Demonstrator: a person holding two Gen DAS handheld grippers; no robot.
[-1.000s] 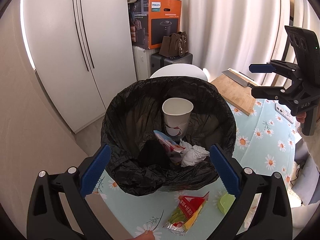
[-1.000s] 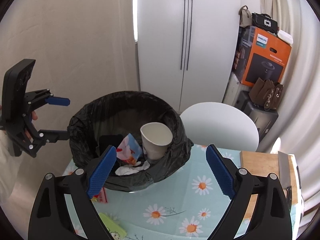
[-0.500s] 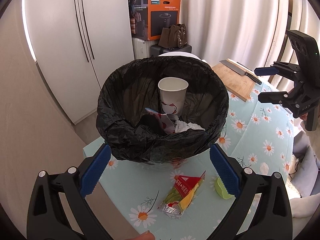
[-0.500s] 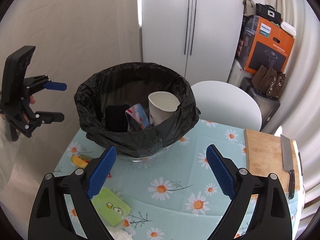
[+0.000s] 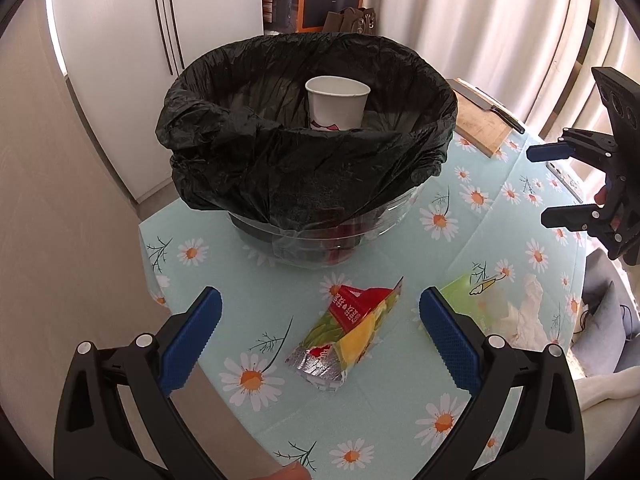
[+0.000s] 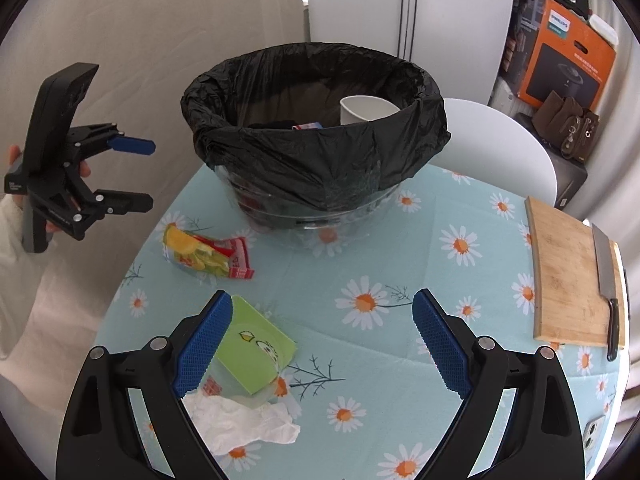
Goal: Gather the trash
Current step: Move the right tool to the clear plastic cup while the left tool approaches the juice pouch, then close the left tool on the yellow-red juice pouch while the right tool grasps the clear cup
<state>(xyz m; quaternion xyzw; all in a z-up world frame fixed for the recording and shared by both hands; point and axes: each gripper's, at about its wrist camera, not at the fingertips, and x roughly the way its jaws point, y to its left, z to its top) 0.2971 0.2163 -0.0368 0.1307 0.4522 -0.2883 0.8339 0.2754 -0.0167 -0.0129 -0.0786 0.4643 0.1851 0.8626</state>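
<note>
A bin lined with a black bag [image 5: 308, 152] stands on the daisy-print table [image 5: 472, 256]; it also shows in the right wrist view [image 6: 316, 152]. A white paper cup [image 5: 337, 102] stands inside it. A red and yellow snack wrapper [image 5: 346, 336] lies on the table between my left gripper's open fingers [image 5: 320, 336]. A green packet [image 6: 256, 350] and a crumpled white tissue [image 6: 244, 426] lie by my right gripper [image 6: 322, 344], which is open and empty above the table. The wrapper also shows in the right wrist view [image 6: 208, 254].
A wooden cutting board [image 6: 568, 276] with a cleaver [image 6: 606, 276] lies at the table's right side. A white chair [image 6: 500, 136] stands behind the bin. A white cupboard [image 5: 132, 60] and an orange box [image 6: 564, 64] stand beyond the table.
Both grippers have pulled back and down from above the bin toward the table. The wrapper, green packet and tissue have come into closer view. Both stay open.
</note>
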